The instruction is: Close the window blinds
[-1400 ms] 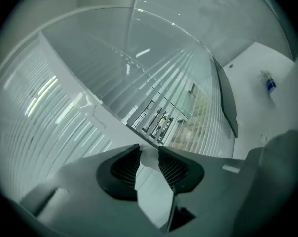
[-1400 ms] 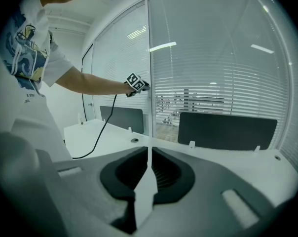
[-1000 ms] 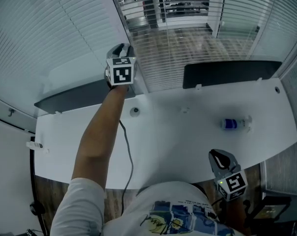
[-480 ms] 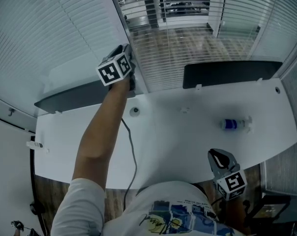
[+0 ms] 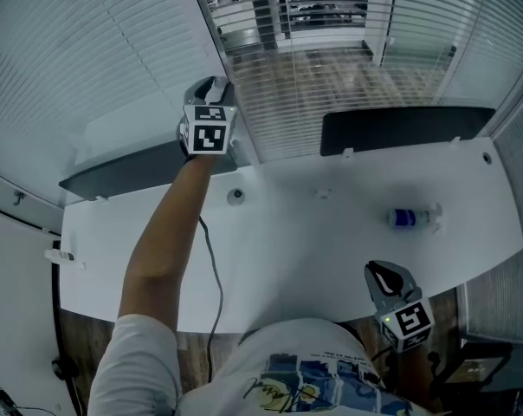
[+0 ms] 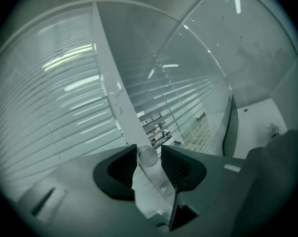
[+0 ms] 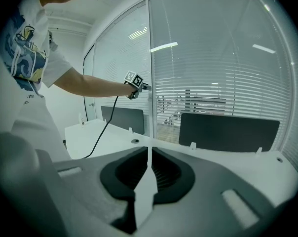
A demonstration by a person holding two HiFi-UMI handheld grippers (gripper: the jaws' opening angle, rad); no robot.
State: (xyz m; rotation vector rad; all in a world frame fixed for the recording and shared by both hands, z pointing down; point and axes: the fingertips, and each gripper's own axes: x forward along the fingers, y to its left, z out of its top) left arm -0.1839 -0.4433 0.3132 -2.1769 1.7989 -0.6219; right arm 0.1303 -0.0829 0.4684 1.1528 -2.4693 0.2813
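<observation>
Left gripper (image 6: 149, 153) opening round clear wand (image 6: 157, 176)

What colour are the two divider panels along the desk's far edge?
Dark, nearly black; the divider panels show best in the head view.

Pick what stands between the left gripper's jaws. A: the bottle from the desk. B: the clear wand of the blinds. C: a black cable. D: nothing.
B: the left gripper view shows the clear wand between the jaws of the left gripper, which are opening.
</observation>
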